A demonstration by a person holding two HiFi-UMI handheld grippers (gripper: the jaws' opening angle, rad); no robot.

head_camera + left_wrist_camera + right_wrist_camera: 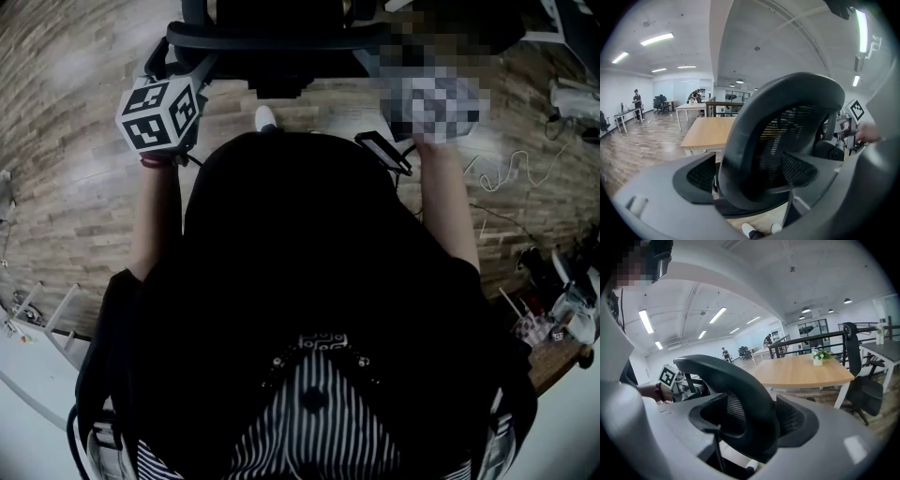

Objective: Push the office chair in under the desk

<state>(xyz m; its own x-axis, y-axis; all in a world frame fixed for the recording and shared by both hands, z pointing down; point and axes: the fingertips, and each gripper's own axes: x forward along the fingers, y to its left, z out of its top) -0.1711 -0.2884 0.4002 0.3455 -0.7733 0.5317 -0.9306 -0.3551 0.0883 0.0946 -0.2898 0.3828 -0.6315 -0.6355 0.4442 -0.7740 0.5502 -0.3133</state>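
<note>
The black mesh office chair (783,140) fills the left gripper view, its curved upper back standing upright between the wide grey jaws. My left gripper (747,174) is open, and its dark pads flank the chair back without pressing on it. In the right gripper view the same chair back (740,394) rises between the jaws of my right gripper (754,420), also open. The light wooden desk (801,370) stands beyond the chair, as it does in the left gripper view, desk (710,131). From the head view I see the chair's top (272,37) and the left gripper's marker cube (159,112).
A small white pot of flowers (817,357) sits on the desk. Another black office chair (860,380) stands at the desk's right end. More desks and people (637,101) are far back in the room. Cables and clutter (553,309) lie on the wooden floor at my right.
</note>
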